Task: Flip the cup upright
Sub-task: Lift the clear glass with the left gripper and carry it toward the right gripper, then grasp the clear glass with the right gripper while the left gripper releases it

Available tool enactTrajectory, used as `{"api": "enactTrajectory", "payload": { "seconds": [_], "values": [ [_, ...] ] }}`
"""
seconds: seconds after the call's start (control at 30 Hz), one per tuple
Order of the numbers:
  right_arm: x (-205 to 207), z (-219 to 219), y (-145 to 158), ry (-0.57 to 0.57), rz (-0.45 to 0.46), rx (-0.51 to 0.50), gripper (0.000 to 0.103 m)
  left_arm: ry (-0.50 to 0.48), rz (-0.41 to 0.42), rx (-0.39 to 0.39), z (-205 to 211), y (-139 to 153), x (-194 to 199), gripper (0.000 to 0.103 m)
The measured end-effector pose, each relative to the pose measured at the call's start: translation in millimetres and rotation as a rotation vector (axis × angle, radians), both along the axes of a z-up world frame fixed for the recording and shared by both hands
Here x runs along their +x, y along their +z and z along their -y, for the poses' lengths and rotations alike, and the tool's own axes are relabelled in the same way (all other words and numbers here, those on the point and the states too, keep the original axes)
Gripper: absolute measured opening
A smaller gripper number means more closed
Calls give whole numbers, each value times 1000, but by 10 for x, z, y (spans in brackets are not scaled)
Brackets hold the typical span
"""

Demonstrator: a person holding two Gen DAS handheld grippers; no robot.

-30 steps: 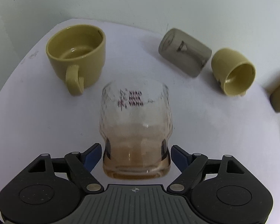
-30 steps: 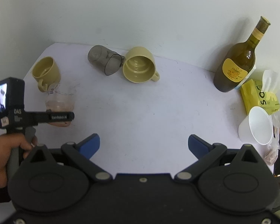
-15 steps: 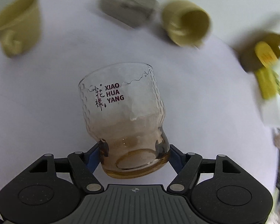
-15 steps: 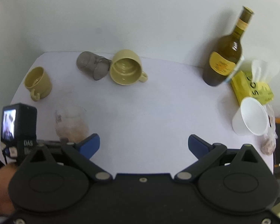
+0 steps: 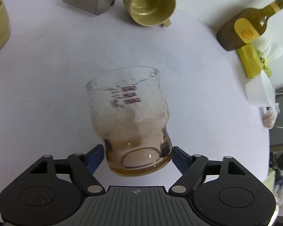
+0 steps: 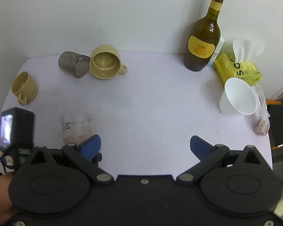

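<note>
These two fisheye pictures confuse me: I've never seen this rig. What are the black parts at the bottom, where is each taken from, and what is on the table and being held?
A person holds a two-finger gripper in each hand; a camera on each looks along its fingers. In the left wrist view, the left gripper is shut on the base of a clear glass cup, mouth pointing away. In the right wrist view, the right gripper is open and empty. On the white table lie a tipped grey cup, a yellow mug on its side, an upright yellow mug, a wine bottle, a tissue pack and a white paper cup.
</note>
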State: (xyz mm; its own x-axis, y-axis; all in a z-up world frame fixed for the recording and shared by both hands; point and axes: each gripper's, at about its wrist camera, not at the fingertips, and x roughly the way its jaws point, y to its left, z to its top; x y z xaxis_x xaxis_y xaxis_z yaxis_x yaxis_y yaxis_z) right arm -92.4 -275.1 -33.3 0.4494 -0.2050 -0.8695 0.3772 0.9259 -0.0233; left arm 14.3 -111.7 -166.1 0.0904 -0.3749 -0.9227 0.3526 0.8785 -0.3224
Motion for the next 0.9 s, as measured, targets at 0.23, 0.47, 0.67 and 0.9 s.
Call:
{"api": "enactTrajectory", "payload": {
  "seconds": [0.23, 0.47, 0.67, 0.9],
  "values": [
    [154, -117, -317, 100, -15, 22, 102, 55, 54, 2, -599, 433, -50, 86],
    [514, -558, -739, 235, -66, 108, 102, 177, 192, 104, -1257, 707, -23, 86],
    [764, -836, -1034, 291, -119, 148, 100, 303, 169, 97, -1645, 741, -144, 86],
    [1046, -936, -1260, 317, -191, 251, 69, 397, 191, 71, -1771, 800, -148, 86]
  ]
}}
